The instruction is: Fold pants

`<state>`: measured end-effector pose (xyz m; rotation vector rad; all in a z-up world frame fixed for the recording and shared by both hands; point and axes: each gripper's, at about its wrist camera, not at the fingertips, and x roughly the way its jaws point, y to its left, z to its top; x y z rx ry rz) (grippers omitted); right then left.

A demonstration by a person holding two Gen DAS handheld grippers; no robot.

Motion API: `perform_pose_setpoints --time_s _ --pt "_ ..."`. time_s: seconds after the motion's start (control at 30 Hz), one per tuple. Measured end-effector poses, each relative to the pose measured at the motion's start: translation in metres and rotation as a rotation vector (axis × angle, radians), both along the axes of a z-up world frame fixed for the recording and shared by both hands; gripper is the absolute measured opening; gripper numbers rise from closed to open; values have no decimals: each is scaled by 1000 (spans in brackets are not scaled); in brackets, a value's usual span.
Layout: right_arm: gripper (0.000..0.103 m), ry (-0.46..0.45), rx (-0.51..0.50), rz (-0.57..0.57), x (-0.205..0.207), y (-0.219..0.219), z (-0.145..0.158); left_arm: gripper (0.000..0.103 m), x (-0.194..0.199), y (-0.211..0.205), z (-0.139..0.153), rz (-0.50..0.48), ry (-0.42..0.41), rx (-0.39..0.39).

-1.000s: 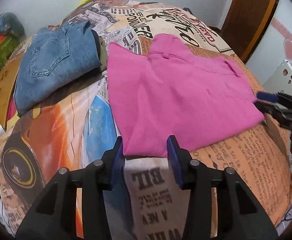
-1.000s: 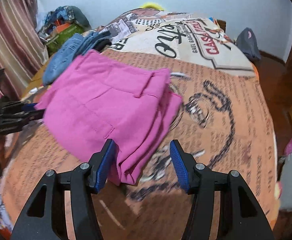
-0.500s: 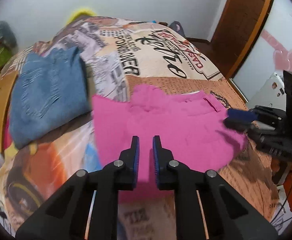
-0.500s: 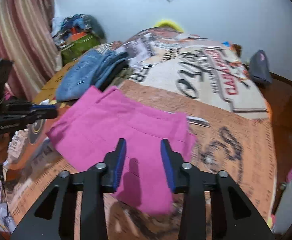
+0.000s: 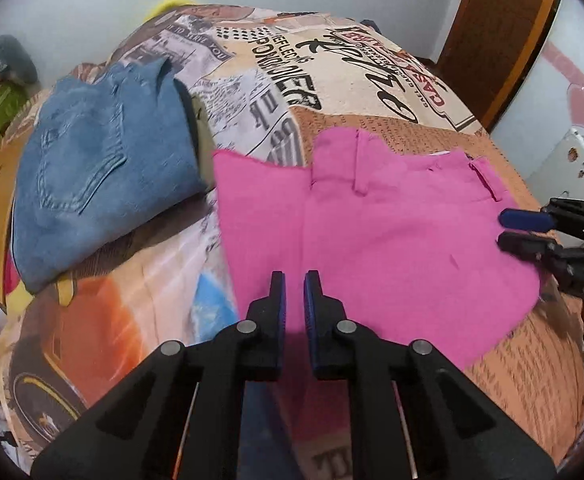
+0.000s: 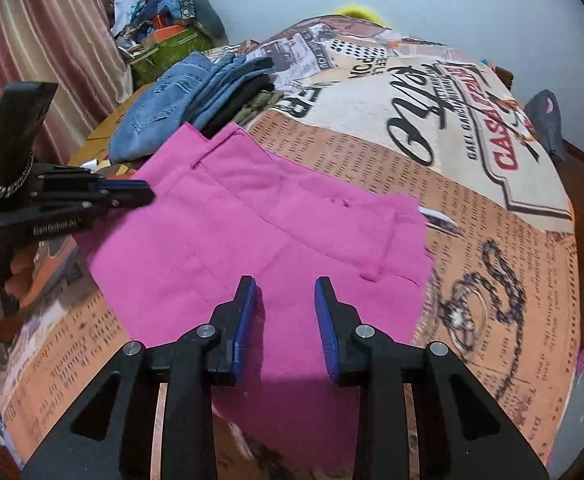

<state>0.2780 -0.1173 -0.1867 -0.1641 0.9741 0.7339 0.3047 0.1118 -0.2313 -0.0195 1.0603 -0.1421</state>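
The pink pants [image 5: 371, 232] lie folded into a flat stack on the printed bedspread [image 5: 331, 80]; they also show in the right wrist view [image 6: 252, 220]. My left gripper [image 5: 293, 284] hovers over the near edge of the pants, its jaws almost closed with a narrow gap and nothing between them. My right gripper [image 6: 286, 292] hovers over the pants' other edge, partly open and empty. Each gripper shows in the other's view: the right one [image 5: 525, 230] at the pants' right edge, the left one [image 6: 128, 196] at their left edge.
Folded blue jeans [image 5: 100, 168] lie on the bed left of the pink pants, atop darker folded clothes [image 6: 248, 96]. A clutter pile [image 6: 168, 28] and striped curtain [image 6: 52, 40] stand at the far left. A wooden door [image 5: 499, 32] is at the right.
Both grippers rose off the pants' edges and closed down from wide open; the left is now nearly shut, the right narrowed then widened a little. The pants stay flat on the bed.
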Motion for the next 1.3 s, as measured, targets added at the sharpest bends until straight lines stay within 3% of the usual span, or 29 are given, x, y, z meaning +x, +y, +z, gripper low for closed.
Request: perform_pose_setpoints --time_s 0.1,0.2,0.27,0.3,0.33,0.37,0.43,0.6,0.83,1.13,1.3 --pt "26 -22 -46 -35 -5 -13 -1 12 -11 6 7 1 -3 23" --pt "27 0 -23 -79 -7 -33 4 18 -21 10 20 23 -36 44" --pt "29 -30 -33 -106 -12 -40 12 37 -27 17 30 45 -55 17" --pt "30 -45 -36 -114 -13 -42 16 63 -28 19 33 59 -59 8" --pt "34 -54 -30 -120 -16 -46 22 80 -31 22 37 84 -73 -2" --pt "37 -55 -23 -126 -18 -48 25 83 -32 23 40 94 -91 -10" --pt "51 -56 1 -141 -20 -51 30 84 -35 23 42 103 -109 -27" --pt "67 -21 35 -162 -20 -49 24 84 -31 16 26 89 -51 -90" --pt "71 69 39 -158 -11 -35 -4 84 -17 1 -1 65 -5 -112" --pt "71 148 102 -186 19 -34 -22 84 3 -4 -10 67 -10 -148" --pt "77 213 141 -170 37 -31 -33 82 15 -1 -13 78 -1 -174"
